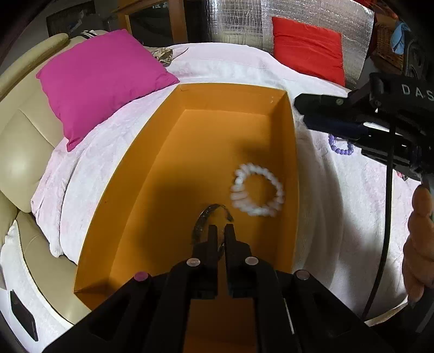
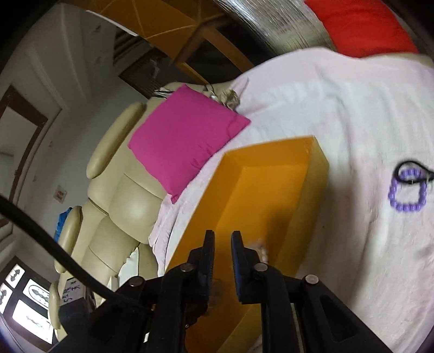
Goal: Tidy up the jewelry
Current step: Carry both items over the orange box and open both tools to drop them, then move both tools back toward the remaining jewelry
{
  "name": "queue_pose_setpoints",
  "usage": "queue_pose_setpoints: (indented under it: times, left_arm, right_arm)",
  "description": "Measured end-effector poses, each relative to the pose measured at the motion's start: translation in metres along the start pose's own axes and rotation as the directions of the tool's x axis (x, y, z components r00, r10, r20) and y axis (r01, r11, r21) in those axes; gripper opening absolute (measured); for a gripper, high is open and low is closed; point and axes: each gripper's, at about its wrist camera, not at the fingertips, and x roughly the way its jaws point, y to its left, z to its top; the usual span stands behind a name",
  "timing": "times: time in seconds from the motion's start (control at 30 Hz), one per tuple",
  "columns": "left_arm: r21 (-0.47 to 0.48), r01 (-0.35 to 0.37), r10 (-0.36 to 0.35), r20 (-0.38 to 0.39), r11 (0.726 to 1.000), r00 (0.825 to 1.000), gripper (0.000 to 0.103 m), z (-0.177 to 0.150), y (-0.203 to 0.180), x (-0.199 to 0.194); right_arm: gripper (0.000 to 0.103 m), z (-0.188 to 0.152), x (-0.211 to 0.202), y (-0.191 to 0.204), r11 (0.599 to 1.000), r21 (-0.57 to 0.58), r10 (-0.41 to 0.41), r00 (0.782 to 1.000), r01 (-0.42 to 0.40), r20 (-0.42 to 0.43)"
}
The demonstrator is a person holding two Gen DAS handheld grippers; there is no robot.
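Down in the orange box [image 1: 152, 173], a white beaded bracelet [image 1: 257, 189] lies on the floor near the right wall, blurred. Just beside it, the left hand-held gripper [image 1: 221, 230] hangs inside the box with its fingers nearly together, pinching a dark bangle [image 1: 202, 220] that curves up and over the tips. Apart from those two pieces, the box floor is bare orange.

Outside the box, on the pale pink blanket [image 1: 89, 163], a purple beaded bracelet [image 2: 406, 190] lies well to the right, with a thin black band [image 2: 412, 164] overlapping its top edge. In the left wrist view that purple bracelet peeks out from under the right hand-held gripper [image 2: 223, 236], which hovers over the box's near right corner, fingers a small gap apart and nothing between them.

The blanket covers a cream leather sofa [image 1: 24, 152]. A magenta cushion [image 1: 103, 81] sits by the box's far left corner, a red cushion [image 1: 309, 49] at the back against silver foil sheeting [image 1: 238, 24]. A wooden frame [image 1: 176, 21] stands behind.
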Motion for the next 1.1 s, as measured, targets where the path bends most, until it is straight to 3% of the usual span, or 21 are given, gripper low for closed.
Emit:
queue_pose_setpoints:
  times: [0.03,0.37,0.83,0.9,0.97,1.1]
  left_arm:
    - [0.012,-0.003,0.003,0.009,1.000,1.000,0.007,0.001,-0.005,-0.001]
    - [0.123,0.050,-0.058,0.062,0.991,0.996,0.011,0.006,-0.065,-0.019]
    - [0.216,0.107,-0.116,0.031,0.971,0.993,0.026,0.002,-0.146,-0.026]
    - [0.219,0.102,-0.113,0.037,0.971,0.993,0.032,0.002,-0.153,-0.030]
    - [0.226,0.087,-0.102,0.056,0.970,0.993,0.045,0.004,-0.159,-0.035]
    - [0.242,0.064,-0.092,0.105,0.968,0.990,0.053,0.010,-0.173,-0.049]
  right_arm:
    - [0.024,0.001,-0.004,-0.006,1.000,0.013,-0.008,1.000,0.008,0.012]
    - [0.025,0.014,-0.076,-0.056,0.989,0.112,-0.107,0.990,0.097,0.096]
    - [0.025,0.015,-0.199,-0.150,0.926,0.314,-0.266,0.952,0.210,0.149]
    - [0.025,0.014,-0.210,-0.161,0.916,0.338,-0.280,0.948,0.218,0.149]
    - [0.025,0.014,-0.218,-0.170,0.905,0.359,-0.295,0.944,0.228,0.145]
    - [0.025,0.013,-0.229,-0.177,0.894,0.377,-0.314,0.939,0.243,0.141]
